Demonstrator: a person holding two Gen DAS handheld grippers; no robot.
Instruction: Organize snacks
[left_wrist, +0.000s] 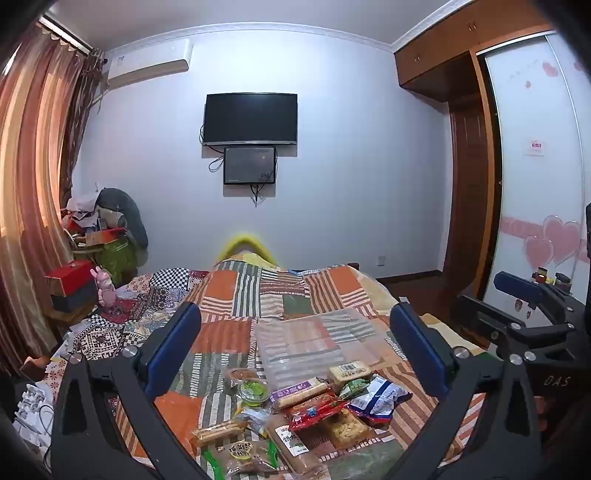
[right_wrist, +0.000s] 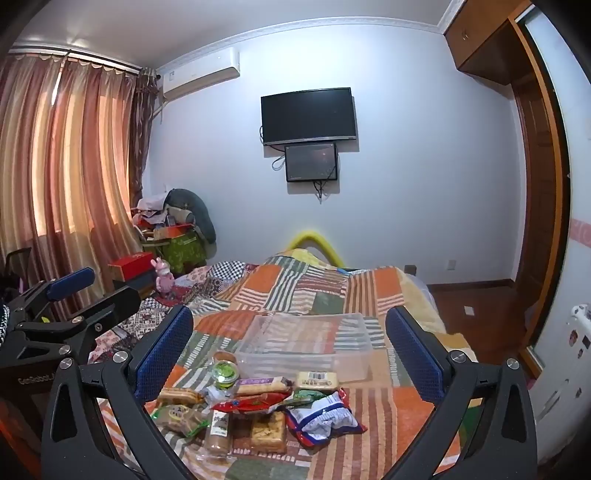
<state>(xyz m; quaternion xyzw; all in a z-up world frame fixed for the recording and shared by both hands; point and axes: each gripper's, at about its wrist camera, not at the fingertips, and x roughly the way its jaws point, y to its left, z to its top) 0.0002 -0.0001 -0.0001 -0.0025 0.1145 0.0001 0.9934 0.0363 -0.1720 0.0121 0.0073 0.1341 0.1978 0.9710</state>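
Several wrapped snacks lie in a loose pile (left_wrist: 306, 410) on the patchwork bedspread, also in the right wrist view (right_wrist: 258, 406). Among them are a blue and white bag (right_wrist: 323, 415), a red packet (right_wrist: 255, 402) and a green cup (right_wrist: 223, 373). A clear plastic bin (right_wrist: 306, 343) stands empty just behind the pile; it also shows in the left wrist view (left_wrist: 314, 343). My left gripper (left_wrist: 295, 350) is open above the pile. My right gripper (right_wrist: 290, 347) is open above the pile and bin. Neither holds anything.
The bed (right_wrist: 314, 291) fills the middle. A cluttered corner with boxes (right_wrist: 173, 236) and a pink rabbit toy (right_wrist: 162, 277) sits at the left by the curtains. A wardrobe (left_wrist: 535, 166) stands on the right. The other gripper shows at each view's side (left_wrist: 532, 306).
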